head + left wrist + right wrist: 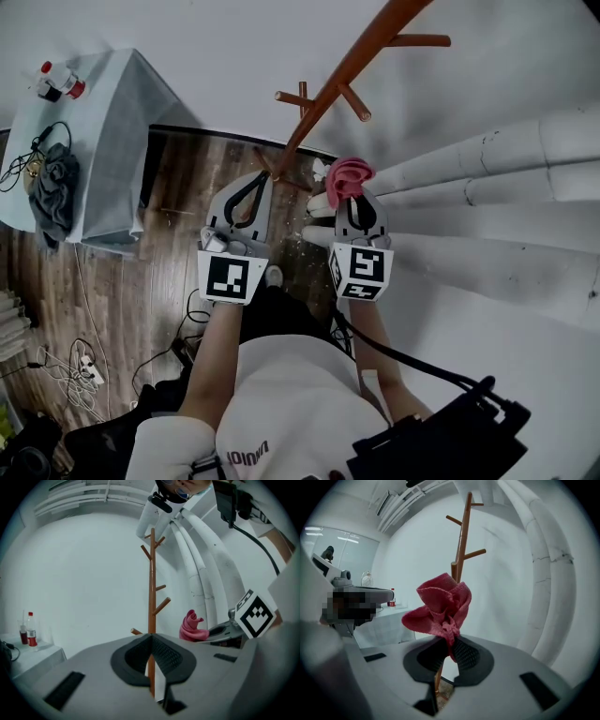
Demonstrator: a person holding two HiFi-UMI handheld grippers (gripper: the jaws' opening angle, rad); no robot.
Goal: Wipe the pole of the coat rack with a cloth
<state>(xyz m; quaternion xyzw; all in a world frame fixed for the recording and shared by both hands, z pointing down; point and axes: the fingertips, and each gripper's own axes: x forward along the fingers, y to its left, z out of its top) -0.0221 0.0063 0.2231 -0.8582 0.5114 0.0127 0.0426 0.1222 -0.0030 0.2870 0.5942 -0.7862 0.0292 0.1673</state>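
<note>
The brown wooden coat rack pole (337, 80) with short pegs rises from the floor just beyond both grippers; it also shows upright in the left gripper view (152, 588) and the right gripper view (462, 550). My right gripper (349, 199) is shut on a bunched pink-red cloth (348, 177), which stands up from the jaws (443, 606), a little to the right of the pole's lower part and apart from it. My left gripper (259, 178) is shut with nothing in it (151, 638), short of the pole's base.
Large white pipes (487, 159) run along the wall at the right. A table with a pale cover (112, 122) stands at the left, carrying bottles (56, 82) and a dark cloth (54, 187). Cables (66, 366) lie on the wooden floor.
</note>
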